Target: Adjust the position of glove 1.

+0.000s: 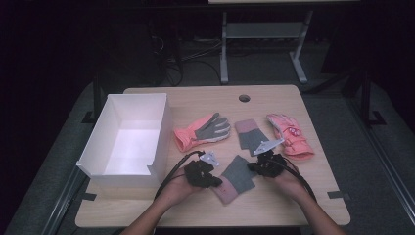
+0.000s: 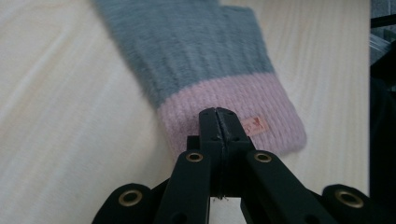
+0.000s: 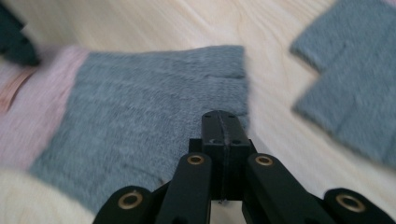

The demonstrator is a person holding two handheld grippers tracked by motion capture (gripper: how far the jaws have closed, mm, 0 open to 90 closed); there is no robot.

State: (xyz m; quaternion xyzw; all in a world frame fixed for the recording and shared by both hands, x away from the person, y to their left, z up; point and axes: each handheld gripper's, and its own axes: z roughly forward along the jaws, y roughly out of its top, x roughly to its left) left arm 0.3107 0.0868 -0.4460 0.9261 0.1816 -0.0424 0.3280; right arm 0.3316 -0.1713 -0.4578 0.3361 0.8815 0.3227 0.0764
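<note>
In the high view, a grey fingerless glove with a pink cuff [image 1: 235,178] is being flanked near the table's front edge by the left gripper [image 1: 211,182] and right gripper [image 1: 255,167]; the white box [image 1: 128,142] is standing well to the left, unobstructed.

In the left gripper view, jaws are pressed together over the pink cuff [image 2: 233,119], pinching nothing.

In the right gripper view, jaws are likewise shut above the grey end; spreading is being called for before pinching. Its matching glove [image 3: 352,84] is lying apart.

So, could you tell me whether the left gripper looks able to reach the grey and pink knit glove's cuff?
Probably yes: the left gripper, jaws shut, sits right over the pink cuff of the knit glove, with nothing between.
</note>
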